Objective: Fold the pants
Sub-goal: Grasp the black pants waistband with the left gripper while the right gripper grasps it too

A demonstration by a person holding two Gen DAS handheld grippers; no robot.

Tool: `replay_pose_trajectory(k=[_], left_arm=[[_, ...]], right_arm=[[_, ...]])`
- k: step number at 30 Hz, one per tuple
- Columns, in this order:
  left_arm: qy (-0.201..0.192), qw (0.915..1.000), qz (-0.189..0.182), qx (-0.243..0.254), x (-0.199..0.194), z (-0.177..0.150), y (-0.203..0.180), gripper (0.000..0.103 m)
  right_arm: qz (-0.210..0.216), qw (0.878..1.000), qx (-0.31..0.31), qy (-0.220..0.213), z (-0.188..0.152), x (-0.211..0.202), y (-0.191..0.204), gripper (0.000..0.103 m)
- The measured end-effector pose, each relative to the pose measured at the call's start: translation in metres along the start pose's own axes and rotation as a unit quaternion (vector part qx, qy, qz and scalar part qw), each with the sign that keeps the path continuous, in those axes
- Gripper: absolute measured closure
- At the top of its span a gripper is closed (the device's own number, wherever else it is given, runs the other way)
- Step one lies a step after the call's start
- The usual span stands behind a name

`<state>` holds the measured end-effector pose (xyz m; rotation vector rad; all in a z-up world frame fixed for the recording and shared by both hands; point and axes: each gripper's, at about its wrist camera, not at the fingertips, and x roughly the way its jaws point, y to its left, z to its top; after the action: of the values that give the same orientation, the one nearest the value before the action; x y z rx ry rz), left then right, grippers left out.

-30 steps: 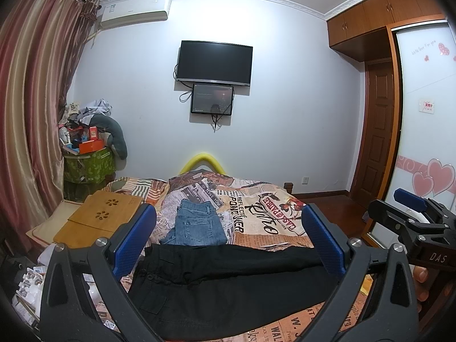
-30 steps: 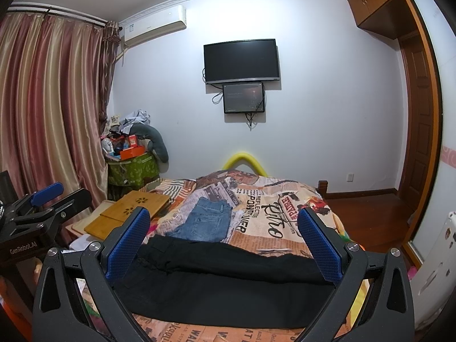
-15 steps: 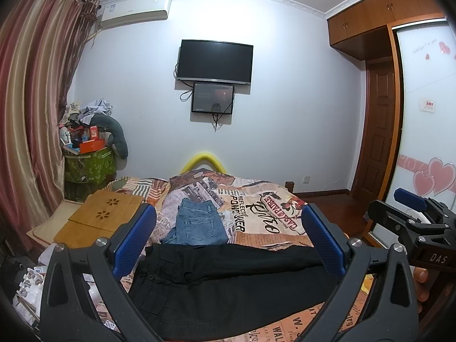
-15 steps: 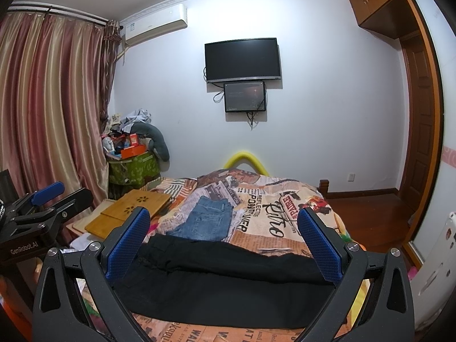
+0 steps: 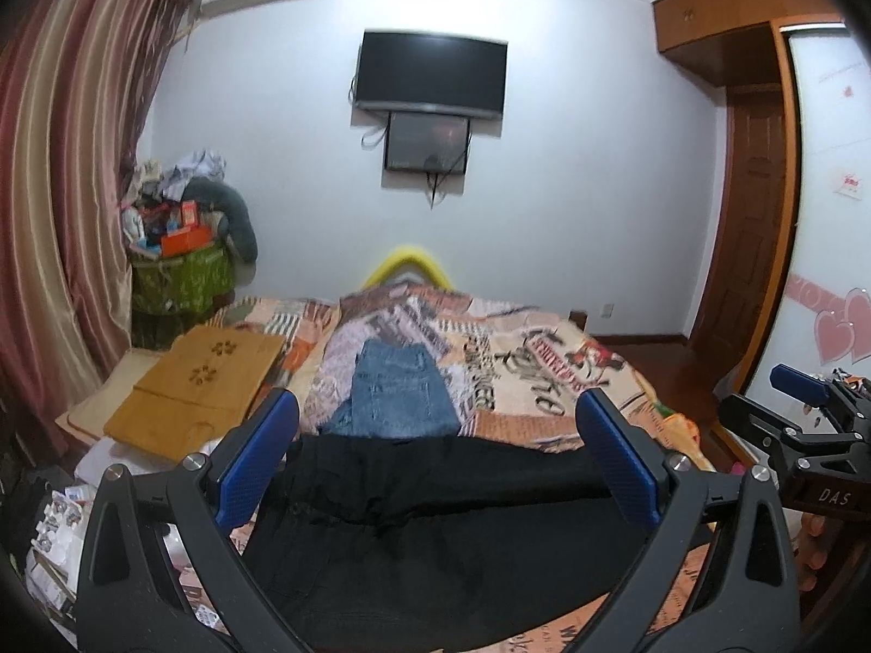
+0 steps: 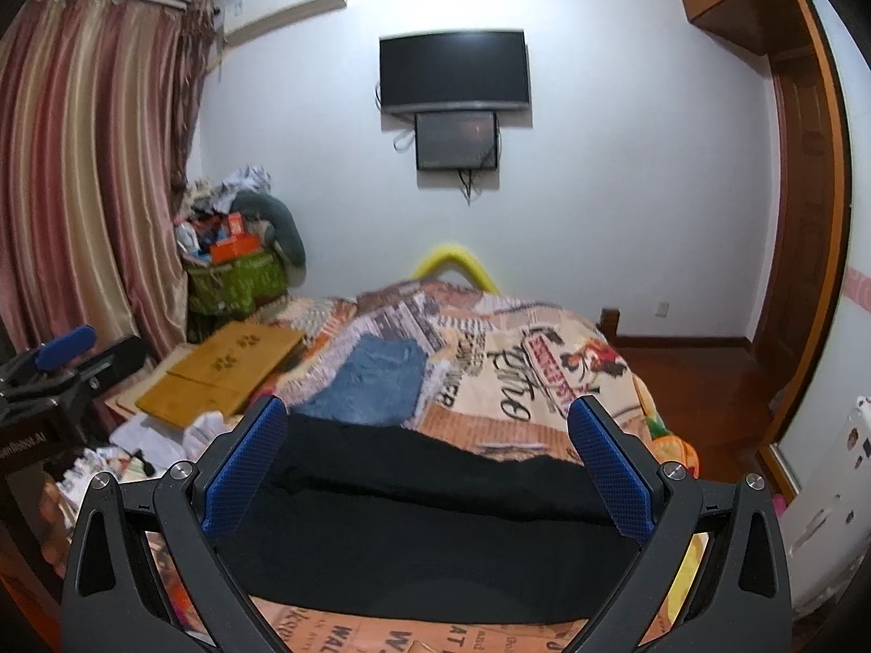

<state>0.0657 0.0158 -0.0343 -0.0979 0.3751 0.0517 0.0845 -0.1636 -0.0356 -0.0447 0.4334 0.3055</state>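
Observation:
Black pants [image 5: 435, 522] lie spread sideways across the near end of the bed, legs to the right; they also show in the right wrist view [image 6: 435, 533]. My left gripper [image 5: 435, 457] is open and empty, held above the pants. My right gripper [image 6: 427, 462] is open and empty, also above the pants. The right gripper shows at the right edge of the left wrist view [image 5: 805, 435]. The left gripper shows at the left edge of the right wrist view [image 6: 65, 364].
Folded blue jeans [image 5: 397, 397] lie on the printed bedspread [image 5: 544, 370] beyond the black pants. A wooden lap tray [image 5: 201, 381] sits at the bed's left side. A cluttered green basket [image 5: 179, 272] stands by the curtain. A wardrobe [image 5: 827, 217] is at the right.
Both grippers have tilted down and moved a little closer to the bed, so the black pants and jeans look larger. Both jaws stay open.

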Motion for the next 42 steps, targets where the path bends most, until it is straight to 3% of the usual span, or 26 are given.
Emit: replay_pose_trajectory(k=[9, 16, 19, 25, 28, 31, 35, 38, 42], left_arm=[[0.083, 0.9959, 0.032, -0.019, 0.096, -0.026, 0.035, 0.0], [0.097, 0.9932, 0.059, -0.023, 0.162, -0.05, 0.077, 0.0], [0.112, 0.9893, 0.092, -0.017, 0.194, -0.057, 0.1, 0.0], [0.17, 0.9791, 0.109, -0.028, 0.251, -0.065, 0.143, 0.0], [0.207, 0.9718, 0.107, -0.034, 0.281, -0.071, 0.161, 0.0], [0.264, 0.9584, 0.101, -0.045, 0.315, -0.081, 0.176, 0.02], [0.326, 0.9381, 0.084, -0.08, 0.358, -0.102, 0.195, 0.027], [0.353, 0.9272, 0.074, -0.102, 0.378, -0.114, 0.202, 0.036], [0.368, 0.9207, 0.06, -0.117, 0.396, -0.121, 0.204, 0.04]], right_arm=[[-0.005, 0.998, 0.003, 0.067, -0.019, 0.074, -0.025, 0.0], [0.02, 0.995, -0.009, 0.1, -0.033, 0.118, -0.042, 0.0], [0.029, 0.992, -0.017, 0.12, -0.034, 0.14, -0.046, 0.0], [0.039, 0.988, -0.016, 0.149, -0.032, 0.192, -0.062, 0.001], [0.045, 0.986, -0.026, 0.159, -0.031, 0.216, -0.066, 0.002], [0.058, 0.981, -0.035, 0.18, -0.032, 0.244, -0.071, 0.002], [0.084, 0.971, -0.04, 0.22, -0.04, 0.28, -0.076, 0.003], [0.102, 0.963, -0.046, 0.246, -0.047, 0.302, -0.078, 0.01], [0.14, 0.946, -0.044, 0.288, -0.06, 0.331, -0.075, 0.011]])
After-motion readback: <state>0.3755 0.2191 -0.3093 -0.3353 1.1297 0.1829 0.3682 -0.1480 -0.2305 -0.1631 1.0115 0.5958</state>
